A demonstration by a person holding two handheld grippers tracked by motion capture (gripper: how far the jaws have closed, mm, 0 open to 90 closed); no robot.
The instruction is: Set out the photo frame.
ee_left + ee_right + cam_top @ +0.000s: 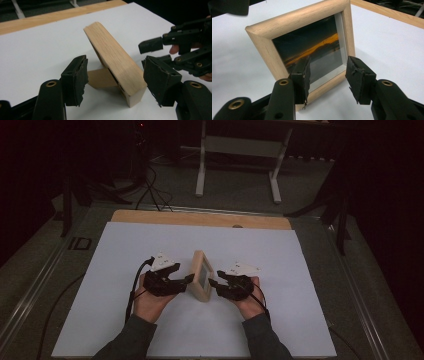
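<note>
High view: a white sheet (125,270) covers most of the desk (200,218), whose bare wooden strip runs along the far edge.
Left gripper (186,281): held in the person's left hand (150,301), left of the desk's middle and nearer the near edge, pointing right at the frame.
Left fingers (75,80): released; in the left gripper view they stand spread on either side of the frame's back edge, and no pad presses on the wood.
Picture frame (201,275): light wood, standing upright near the middle of the desk between the two grippers, leaning back on its rear prop (100,78).
Frame face (312,50): in the right gripper view the glass shows a dark picture with an orange band.
Right gripper (214,283): held in the right hand (250,302), just right of the frame, pointing left at its face.
Right fingers (303,75): apart and released, in front of the frame's lower edge, gripping nothing.
</note>
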